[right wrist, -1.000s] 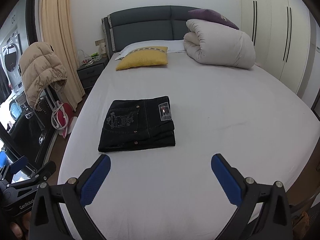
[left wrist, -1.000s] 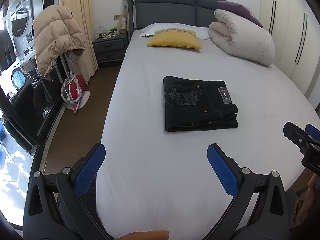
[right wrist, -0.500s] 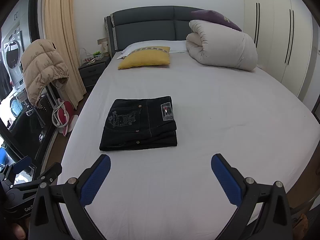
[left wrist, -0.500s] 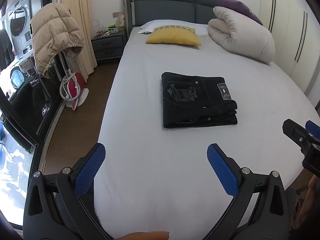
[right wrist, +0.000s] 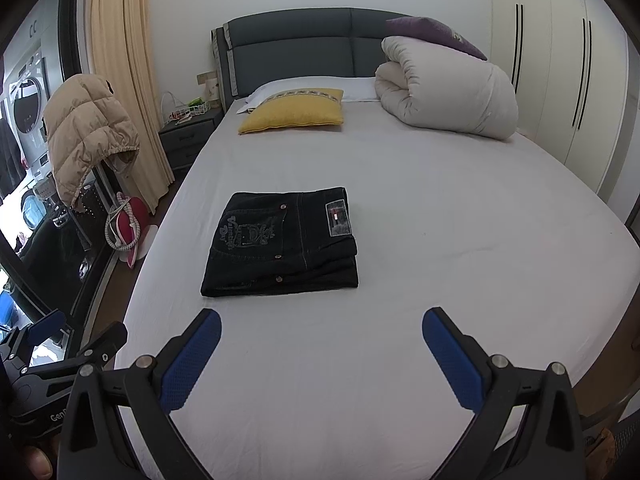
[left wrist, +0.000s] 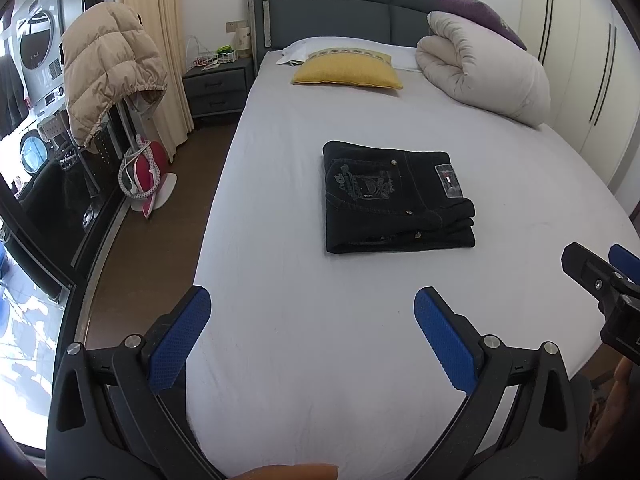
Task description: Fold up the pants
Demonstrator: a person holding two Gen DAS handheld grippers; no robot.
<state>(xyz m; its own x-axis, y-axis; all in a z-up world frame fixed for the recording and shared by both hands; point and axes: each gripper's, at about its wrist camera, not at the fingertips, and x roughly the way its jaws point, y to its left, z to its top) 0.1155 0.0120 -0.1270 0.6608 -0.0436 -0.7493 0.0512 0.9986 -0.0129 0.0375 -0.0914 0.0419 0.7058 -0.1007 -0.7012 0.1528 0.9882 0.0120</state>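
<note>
Dark denim pants point(left wrist: 394, 196) lie folded into a neat rectangle on the white bed sheet point(left wrist: 304, 280), back pocket and label up. They also show in the right wrist view point(right wrist: 282, 242). My left gripper point(left wrist: 312, 312) is open and empty, held back from the pants over the foot of the bed. My right gripper point(right wrist: 320, 334) is open and empty, also short of the pants. The right gripper's tip shows at the right edge of the left wrist view point(left wrist: 600, 276); the left gripper shows at the lower left of the right wrist view point(right wrist: 60, 340).
A yellow pillow point(left wrist: 348, 72) and a rolled white duvet point(left wrist: 480, 68) lie at the head of the bed. A grey headboard point(left wrist: 340, 12) stands behind. A nightstand point(left wrist: 218, 88), a beige jacket point(left wrist: 108, 64) and a red iron point(left wrist: 142, 172) are on the left. Wardrobes point(right wrist: 560, 72) are on the right.
Both grippers have drawn back and up a little from the bed, staying open. The folded pants have not moved.
</note>
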